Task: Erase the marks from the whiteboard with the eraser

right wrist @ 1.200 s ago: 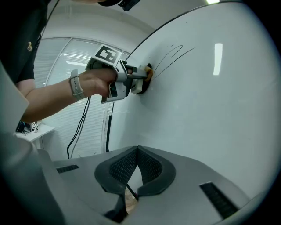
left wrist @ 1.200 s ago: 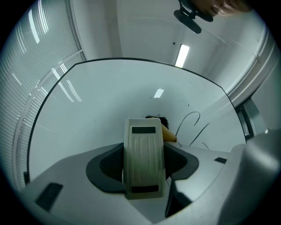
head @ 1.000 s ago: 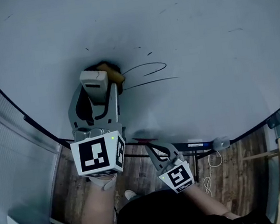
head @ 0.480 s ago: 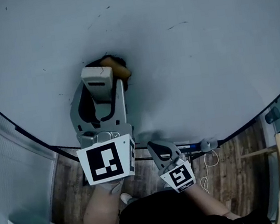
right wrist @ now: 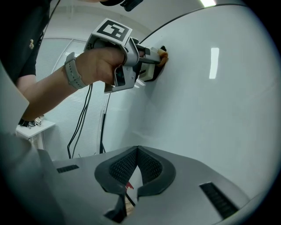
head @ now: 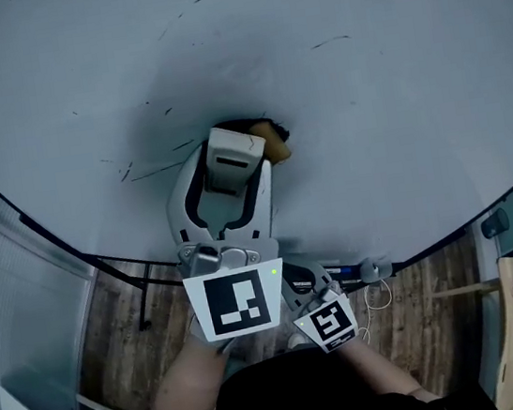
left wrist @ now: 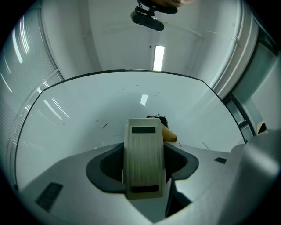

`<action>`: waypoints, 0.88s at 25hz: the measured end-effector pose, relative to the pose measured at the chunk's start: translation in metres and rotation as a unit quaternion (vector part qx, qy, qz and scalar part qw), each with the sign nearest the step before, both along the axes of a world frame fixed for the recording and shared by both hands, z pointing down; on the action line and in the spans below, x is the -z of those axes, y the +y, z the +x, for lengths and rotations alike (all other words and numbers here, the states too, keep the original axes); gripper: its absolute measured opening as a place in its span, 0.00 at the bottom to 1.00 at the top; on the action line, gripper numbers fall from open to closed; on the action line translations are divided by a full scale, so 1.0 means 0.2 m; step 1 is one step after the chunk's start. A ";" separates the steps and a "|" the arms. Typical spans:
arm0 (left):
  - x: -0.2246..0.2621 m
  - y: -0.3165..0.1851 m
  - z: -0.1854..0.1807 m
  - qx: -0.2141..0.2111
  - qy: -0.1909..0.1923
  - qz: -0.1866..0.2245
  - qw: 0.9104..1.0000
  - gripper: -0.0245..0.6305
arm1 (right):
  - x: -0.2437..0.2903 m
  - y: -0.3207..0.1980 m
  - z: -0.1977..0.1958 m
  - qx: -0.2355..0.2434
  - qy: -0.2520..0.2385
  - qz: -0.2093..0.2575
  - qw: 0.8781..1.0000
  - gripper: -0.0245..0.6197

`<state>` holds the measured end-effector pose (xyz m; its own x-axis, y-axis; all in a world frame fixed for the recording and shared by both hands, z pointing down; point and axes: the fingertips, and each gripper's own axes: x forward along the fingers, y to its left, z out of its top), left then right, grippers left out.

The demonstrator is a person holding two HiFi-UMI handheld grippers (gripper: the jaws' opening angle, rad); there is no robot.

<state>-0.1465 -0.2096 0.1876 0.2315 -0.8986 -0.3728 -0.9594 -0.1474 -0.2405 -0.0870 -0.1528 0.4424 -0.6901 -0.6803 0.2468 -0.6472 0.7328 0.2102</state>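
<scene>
Well, our left gripper (head: pixel 232 176) is clamped on the eraser (head: pixel 271 142), whose tan and dark end presses flat on the whiteboard (head: pixel 398 132), roughly midway across it and nearer its bottom edge than its top. Thin dark marks (head: pixel 152 171) lie on the board just left of the eraser, and a few small flecks (head: pixel 328 42) sit toward the top edge. Our right gripper (right wrist: pixel 137 151) hangs by the board's bottom edge, off its surface, with the jaws closed together on nothing (only the pads meet).
</scene>
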 end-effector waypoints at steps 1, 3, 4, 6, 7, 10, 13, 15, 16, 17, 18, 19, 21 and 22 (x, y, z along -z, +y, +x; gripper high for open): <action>-0.02 -0.01 -0.04 0.003 0.009 -0.001 1.000 0.44 | -0.01 0.00 -0.02 0.005 0.002 -0.001 1.000 0.08; -0.06 -0.02 -0.15 0.008 0.048 -0.009 0.999 0.44 | -0.02 0.01 -0.08 0.019 0.005 -0.004 1.000 0.08; -0.07 -0.02 -0.21 0.009 0.066 -0.012 0.998 0.44 | -0.03 0.01 -0.12 0.027 0.007 -0.005 1.000 0.08; -0.10 -0.03 -0.31 0.011 0.081 -0.015 0.997 0.44 | -0.04 0.02 -0.20 0.043 0.010 -0.009 0.999 0.08; -0.11 -0.03 -0.36 0.012 0.086 -0.017 0.996 0.44 | -0.05 0.02 -0.24 0.052 0.011 -0.012 0.999 0.08; -0.16 -0.04 -0.56 0.018 0.106 -0.020 0.994 0.44 | -0.07 0.04 -0.34 0.076 0.014 -0.024 0.997 0.08; -0.26 -0.06 -0.81 0.033 0.135 -0.021 0.990 0.44 | -0.11 0.04 -0.43 0.093 0.017 -0.039 0.995 0.08; -0.36 -0.07 -0.97 0.041 0.176 -0.035 0.983 0.44 | -0.13 0.05 -0.48 0.102 0.017 -0.049 0.993 0.08; -0.41 -0.07 -1.04 0.047 0.191 -0.042 0.979 0.44 | -0.14 0.06 -0.50 0.106 0.018 -0.053 0.993 0.08; -0.46 -0.07 -1.11 0.055 0.204 -0.048 0.976 0.44 | -0.16 0.06 -0.52 0.110 0.021 -0.056 0.992 0.08; -0.51 -0.08 -1.16 0.063 0.214 -0.054 0.973 0.44 | -0.17 0.07 -0.54 0.114 0.023 -0.059 0.991 0.08; -0.56 -0.08 -1.21 0.069 0.225 -0.060 0.970 0.44 | -0.18 0.07 -0.55 0.117 0.025 -0.062 0.991 0.08; -0.65 -0.08 -1.27 0.073 0.248 -0.070 0.963 0.44 | -0.20 0.08 -0.58 0.124 0.028 -0.068 0.990 0.08; -0.68 -0.08 -1.28 0.070 0.260 -0.073 0.960 0.44 | -0.21 0.09 -0.59 0.127 0.029 -0.071 0.989 0.08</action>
<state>-0.4035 -0.2264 0.3238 -0.0791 -0.9586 -0.2737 -0.9569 -0.0039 0.2903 -0.2045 -0.1351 0.4853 -0.8157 -0.4434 0.3714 -0.4291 0.8945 0.1255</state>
